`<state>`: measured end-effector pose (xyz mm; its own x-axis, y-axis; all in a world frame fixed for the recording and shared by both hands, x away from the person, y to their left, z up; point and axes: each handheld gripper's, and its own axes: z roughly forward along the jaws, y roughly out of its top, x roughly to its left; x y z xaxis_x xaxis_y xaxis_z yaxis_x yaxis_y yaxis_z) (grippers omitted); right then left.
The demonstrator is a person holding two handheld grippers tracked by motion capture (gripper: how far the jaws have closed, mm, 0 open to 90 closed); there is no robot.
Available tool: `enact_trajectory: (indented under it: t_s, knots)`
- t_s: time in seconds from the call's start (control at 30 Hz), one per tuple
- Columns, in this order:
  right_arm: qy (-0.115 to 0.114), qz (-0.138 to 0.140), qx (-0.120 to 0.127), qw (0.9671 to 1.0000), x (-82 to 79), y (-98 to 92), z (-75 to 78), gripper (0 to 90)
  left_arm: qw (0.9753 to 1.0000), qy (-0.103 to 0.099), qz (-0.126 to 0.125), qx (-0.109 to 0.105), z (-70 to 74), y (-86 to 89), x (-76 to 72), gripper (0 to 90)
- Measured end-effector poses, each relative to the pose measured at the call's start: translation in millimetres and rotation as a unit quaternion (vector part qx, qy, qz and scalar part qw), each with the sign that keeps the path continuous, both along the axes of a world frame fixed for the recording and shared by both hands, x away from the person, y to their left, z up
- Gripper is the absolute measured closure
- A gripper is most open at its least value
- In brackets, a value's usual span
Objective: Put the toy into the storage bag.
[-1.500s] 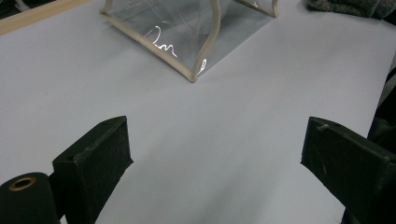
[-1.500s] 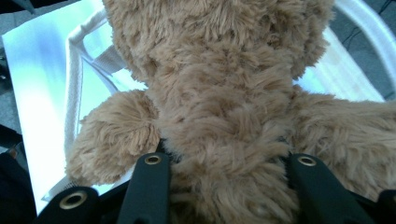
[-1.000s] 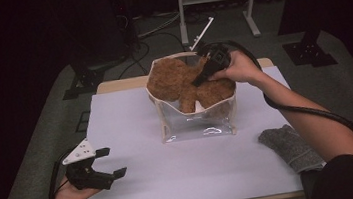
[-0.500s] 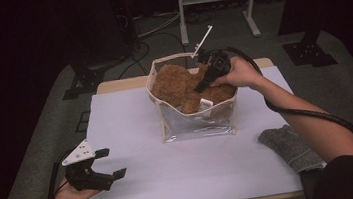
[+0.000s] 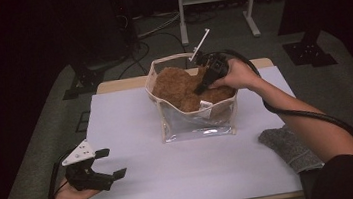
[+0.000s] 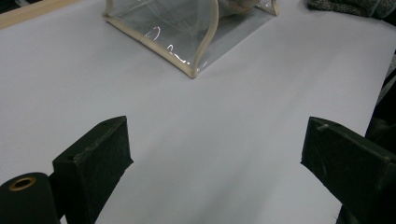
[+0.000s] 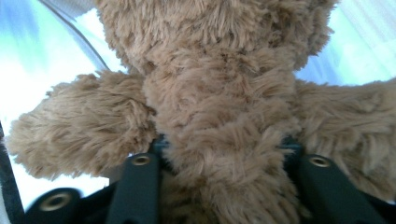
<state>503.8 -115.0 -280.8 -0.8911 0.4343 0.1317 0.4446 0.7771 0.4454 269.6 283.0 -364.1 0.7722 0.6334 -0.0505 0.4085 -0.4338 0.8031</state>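
1. High view: we see right claw (image 5: 203,84) clamped on plush bear (image 5: 178,86) inside clear bag (image 5: 195,122) on counter (image 5: 173,175).
2. Left claw (image 5: 106,165) open, idle.
3. Risk: the unheld bag may lift or tip with the bear.

Brightly lit from above on the white table (image 5: 188,173), with surroundings beyond it sunk in near-black. Soft, faint shadows only, close under the clear bag (image 5: 197,122). Thin glare streaks on that bag's plastic wall (image 6: 159,35) in the left gripper view; near jaws slightly soft there. Very close and blurred at the bottom edge in the right gripper view, plush toy (image 7: 224,112) fur fairly sharp, background behind it blown out to pale blue-white.
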Motion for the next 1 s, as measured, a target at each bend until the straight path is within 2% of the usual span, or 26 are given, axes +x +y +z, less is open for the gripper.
enact_trajectory:
  t_s: [0.27, 0.4, 0.5, 0.57, 0.67, 0.73, 0.8, 1.0]
  knots:
    - [-0.029, 0.008, 0.009, 0.9995, -4.1, 1.2, 10.0, 36.4, 1.0, -0.001, -0.003, -0.001, 0.1, -2.0, 1.3, 7.1]
    - [-0.05, 0.015, 0.008, 0.9986, -6.9, 3.0, 18.8, 35.3, 1.0, 0.001, -0.002, 0.0, 0.2, -0.6, 0.5, 7.1]
    - [-0.055, 0.016, 0.006, 0.9983, -5.5, 4.2, 22.8, 37.1, 1.0, 0.0, -0.001, -0.002, 0.1, -0.1, 0.3, 7.2]
    - [-0.053, 0.017, -0.003, 0.9984, -3.9, 5.3, 22.3, 43.8, 1.0, 0.0, -0.001, -0.002, -0.1, -0.2, 0.1, 7.1]
    - [-0.037, 0.008, -0.01, 0.9992, -0.3, 3.3, 15.4, 54.9, 1.0, 0.001, 0.0, -0.003, -0.8, -0.1, 0.4, 7.2]
    - [-0.031, 0.004, -0.015, 0.9994, 0.7, 3.0, 12.9, 57.0, 1.0, 0.002, 0.0, -0.001, -1.6, -0.5, 0.8, 7.1]
    - [-0.029, 0.006, -0.03, 0.9991, 0.2, 4.2, 9.7, 61.6, 1.0, 0.004, -0.001, 0.002, -1.4, -0.8, 0.8, 7.1]
    - [-0.018, 0.008, -0.053, 0.9984, 0.1, 9.6, 0.5, 65.4, 1.0, 0.004, -0.002, 0.003, -1.8, -0.5, 0.6, 7.1]
